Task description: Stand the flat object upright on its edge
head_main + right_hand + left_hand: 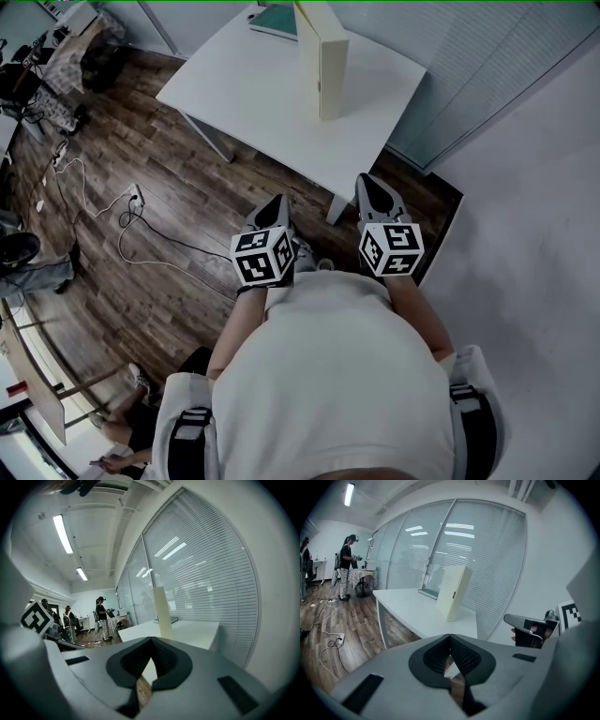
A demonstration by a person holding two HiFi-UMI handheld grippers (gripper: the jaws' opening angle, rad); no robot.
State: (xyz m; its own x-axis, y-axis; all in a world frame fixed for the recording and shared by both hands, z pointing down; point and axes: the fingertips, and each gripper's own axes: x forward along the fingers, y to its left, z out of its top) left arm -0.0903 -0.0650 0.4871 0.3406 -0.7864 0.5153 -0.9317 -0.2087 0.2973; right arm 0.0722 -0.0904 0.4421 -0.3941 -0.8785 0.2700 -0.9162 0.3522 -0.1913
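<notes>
A cream, flat, book-like object [323,66] stands upright on its edge on the white table [234,94]. It also shows in the left gripper view [453,592] and the right gripper view [162,613]. Both grippers hang close to the person's body, off the table's near corner and well short of the object. My left gripper [275,204] is shut with nothing in it, its tips meeting [450,636]. My right gripper [369,185] is also shut and holds nothing [151,640].
A teal flat item [277,19] lies at the table's far edge by the glass wall with blinds [487,564]. Cables and a power strip [131,200] trail over the wooden floor at left. People stand at desks far off [347,566]. A white wall [544,187] is at right.
</notes>
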